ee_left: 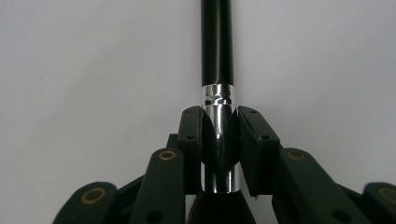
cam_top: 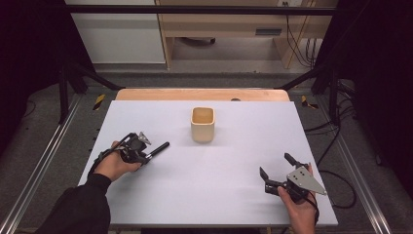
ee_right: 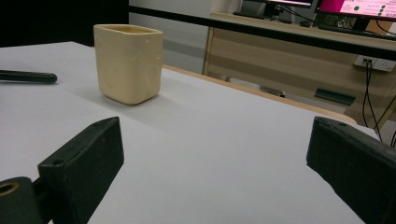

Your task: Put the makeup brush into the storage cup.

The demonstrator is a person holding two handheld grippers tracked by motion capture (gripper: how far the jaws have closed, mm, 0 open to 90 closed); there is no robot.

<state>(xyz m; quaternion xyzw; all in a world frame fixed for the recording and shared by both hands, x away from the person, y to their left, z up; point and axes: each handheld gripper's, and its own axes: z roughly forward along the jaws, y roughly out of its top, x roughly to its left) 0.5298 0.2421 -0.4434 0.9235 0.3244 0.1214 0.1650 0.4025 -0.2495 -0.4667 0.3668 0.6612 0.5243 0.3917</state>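
Left claw (ee_left: 219, 140) is clamping the pen (ee_left: 217, 46) near the surface's (cam_top: 204, 195) left edge; I'm keeping it level toward the cup (cam_top: 202, 124), right claw (cam_top: 277, 170) gaping.

A white worktop (cam_top: 209, 195) was seen, with a wooden edge (cam_top: 202, 94) at its far side. Beyond it a wooden desk (cam_top: 234, 29) was set, monitors (ee_right: 355, 7) were carried on it, and cables (cam_top: 297, 46) were hung beside it.
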